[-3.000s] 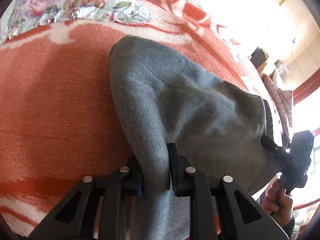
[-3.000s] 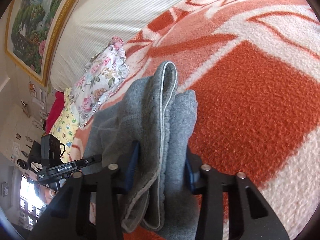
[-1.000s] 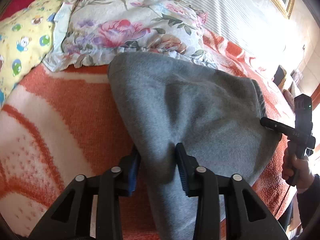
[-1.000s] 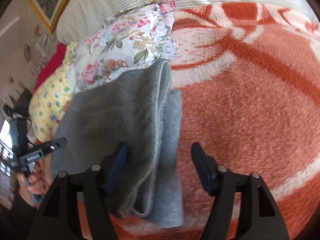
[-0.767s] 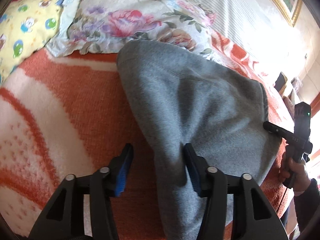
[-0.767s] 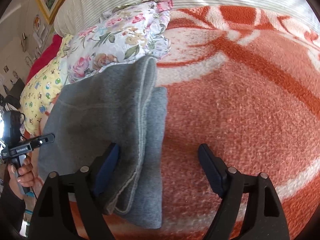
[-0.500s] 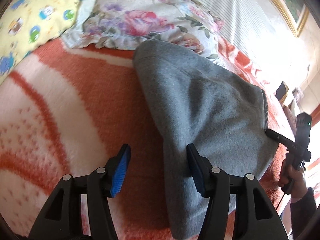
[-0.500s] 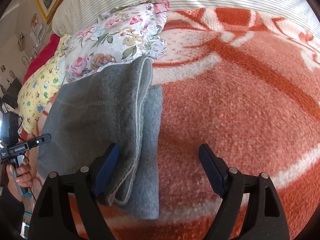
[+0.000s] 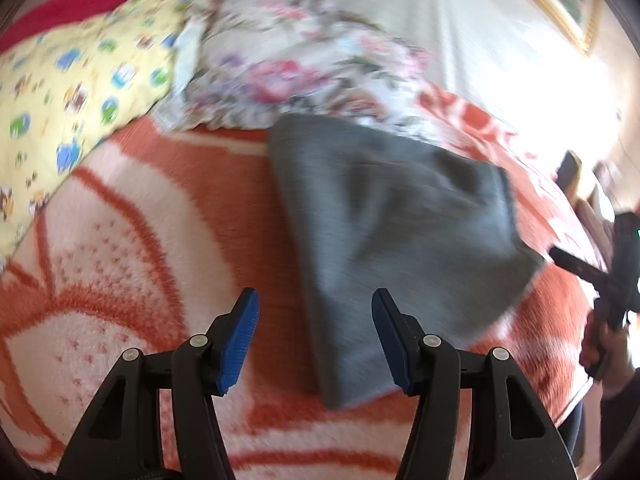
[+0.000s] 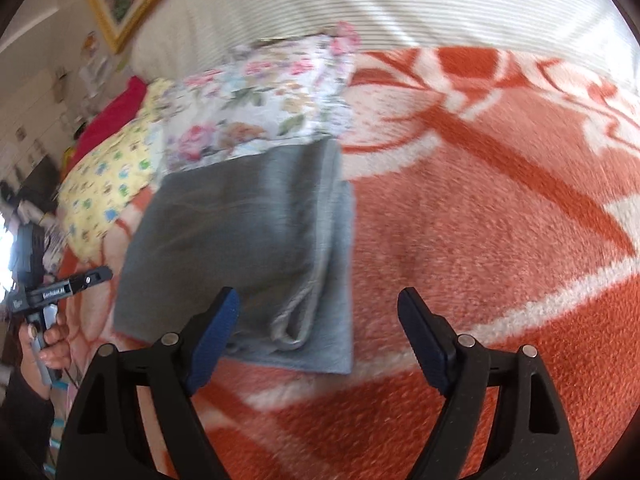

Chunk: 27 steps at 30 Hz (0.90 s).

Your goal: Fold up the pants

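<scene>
The grey pants (image 9: 392,232) lie folded in a flat stack on the orange and white blanket (image 9: 152,216). They also show in the right wrist view (image 10: 248,248), with the layered edges at the near right side. My left gripper (image 9: 314,340) is open and empty, just short of the pants' near left corner. My right gripper (image 10: 320,336) is open and empty, just short of the pants' near right edge. Each gripper shows in the other's view, the right one (image 9: 600,272) and the left one (image 10: 60,284), held beside the pants.
A floral pillow (image 9: 296,76) touches the far edge of the pants, and a yellow patterned pillow (image 9: 60,92) lies to its left. A striped white headboard cushion (image 10: 400,4) stands behind. The blanket (image 10: 500,208) stretches to the right of the pants.
Both grippers, shut on the pants three seconds ago, have opened wide, let the pants drop flat on the blanket, and drawn back from them.
</scene>
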Motion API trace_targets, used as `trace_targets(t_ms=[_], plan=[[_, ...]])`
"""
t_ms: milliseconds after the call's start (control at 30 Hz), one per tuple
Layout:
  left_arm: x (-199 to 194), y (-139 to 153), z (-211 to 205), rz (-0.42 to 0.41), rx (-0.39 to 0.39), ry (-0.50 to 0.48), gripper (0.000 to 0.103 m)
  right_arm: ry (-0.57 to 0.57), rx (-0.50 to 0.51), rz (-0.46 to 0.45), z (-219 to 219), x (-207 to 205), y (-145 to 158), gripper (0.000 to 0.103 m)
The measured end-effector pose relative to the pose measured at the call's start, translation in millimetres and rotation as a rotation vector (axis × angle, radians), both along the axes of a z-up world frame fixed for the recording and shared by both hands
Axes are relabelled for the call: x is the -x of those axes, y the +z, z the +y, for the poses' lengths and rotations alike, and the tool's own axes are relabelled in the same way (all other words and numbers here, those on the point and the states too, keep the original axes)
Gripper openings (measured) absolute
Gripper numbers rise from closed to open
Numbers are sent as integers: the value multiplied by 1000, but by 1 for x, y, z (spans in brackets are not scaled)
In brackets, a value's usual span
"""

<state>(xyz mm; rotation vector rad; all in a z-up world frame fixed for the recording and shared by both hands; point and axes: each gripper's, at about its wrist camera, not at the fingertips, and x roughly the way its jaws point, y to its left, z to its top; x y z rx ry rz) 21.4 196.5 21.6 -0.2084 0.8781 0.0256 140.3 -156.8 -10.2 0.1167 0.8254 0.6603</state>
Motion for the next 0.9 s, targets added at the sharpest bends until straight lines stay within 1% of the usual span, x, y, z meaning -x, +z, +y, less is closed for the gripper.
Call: trace_targets(t_ms=[100, 167, 300, 333, 400, 467, 533, 633, 767, 900], plan=[[9, 9, -21, -11, -36, -48, 60, 67, 30, -36, 10, 11, 8, 83], [13, 12, -32, -17, -49, -65, 62, 104, 46, -59, 16, 19, 13, 85], [17, 17, -46, -26, -53, -79, 66, 162, 84, -111, 25, 33, 23, 89], [18, 18, -48, -29, -57, -83, 66, 177, 90, -118, 26, 35, 24, 91], [19, 20, -53, -32, -84, -89, 66, 196, 95, -129, 28, 38, 27, 95], [21, 21, -57, -30, -102, -94, 69, 218, 100, -140, 29, 41, 28, 97], [22, 22, -60, -36, -122, -98, 71, 235, 106, -146, 29, 43, 29, 98], [25, 22, -65, -36, -162, -102, 72, 262, 124, -158, 32, 46, 28, 98], [27, 21, -72, -36, -208, -111, 75, 291, 144, -156, 36, 49, 25, 98], [27, 21, -80, -30, -270, -115, 77, 324, 156, -148, 41, 49, 22, 99]])
